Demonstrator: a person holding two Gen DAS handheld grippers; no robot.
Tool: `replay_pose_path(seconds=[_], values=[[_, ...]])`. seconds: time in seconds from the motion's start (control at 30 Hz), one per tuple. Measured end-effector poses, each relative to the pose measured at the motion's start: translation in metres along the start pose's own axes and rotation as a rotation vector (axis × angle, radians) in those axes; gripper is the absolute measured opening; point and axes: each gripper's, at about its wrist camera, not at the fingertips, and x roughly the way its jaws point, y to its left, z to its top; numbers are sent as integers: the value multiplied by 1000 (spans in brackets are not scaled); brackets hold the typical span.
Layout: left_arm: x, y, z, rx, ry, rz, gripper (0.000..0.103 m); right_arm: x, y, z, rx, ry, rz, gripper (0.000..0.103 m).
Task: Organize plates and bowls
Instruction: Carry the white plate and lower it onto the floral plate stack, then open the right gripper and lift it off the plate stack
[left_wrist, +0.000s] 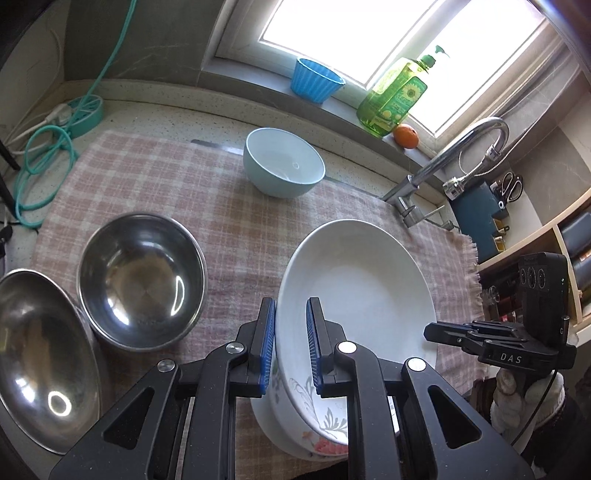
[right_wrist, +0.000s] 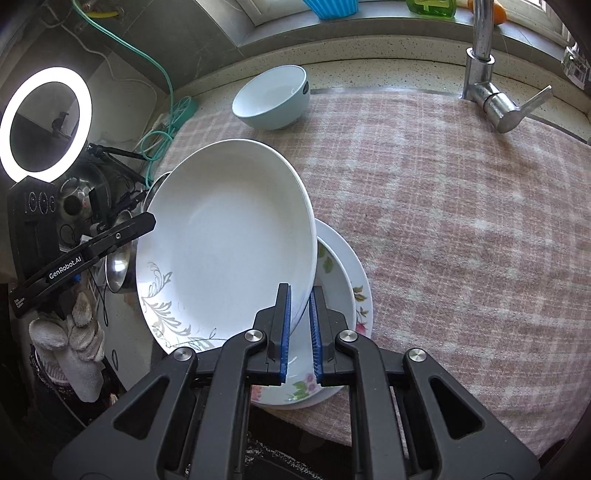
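A white deep plate with a grey leaf pattern (left_wrist: 354, 280) (right_wrist: 225, 236) is tilted above a stack of flowered plates (right_wrist: 343, 295) (left_wrist: 280, 424) at the front of the checked cloth. My left gripper (left_wrist: 291, 343) is shut on the white plate's near rim. My right gripper (right_wrist: 300, 325) is shut on its opposite rim. Two steel bowls (left_wrist: 142, 280) (left_wrist: 40, 354) sit at the left. A pale blue bowl (left_wrist: 282, 166) (right_wrist: 271, 98) stands at the back.
A pink checked cloth (right_wrist: 461, 221) covers the counter. A chrome faucet (left_wrist: 443, 162) (right_wrist: 487, 74) is at the back right. On the sill stand a blue cup (left_wrist: 316, 79), a green soap bottle (left_wrist: 397, 96) and an orange (left_wrist: 405, 136). Teal hose (left_wrist: 40, 155) lies left.
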Motion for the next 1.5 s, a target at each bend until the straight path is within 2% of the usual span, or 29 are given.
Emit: replay_pose_path(seconds=[0.3,0.57,0.93,1.1,1.27,1.5], values=[[13,0,-27,-37,50,0,15,13,-14,-17,4,44,-21,10],[18,1,-38,-42,77,8,15,26,-18,-28,0,92,-29,10],[27,1,-46,-49,113,14,15,28,-17,-32,-13,102,-49,10],[30,2,-49,-53,124,16,15,28,-11,-32,-46,99,-88,10],[31,6,-49,-68,132,9,15,30,-1,-33,-106,100,-129,13],[32,6,-48,-58,135,9,15,31,0,-32,-126,102,-142,19]])
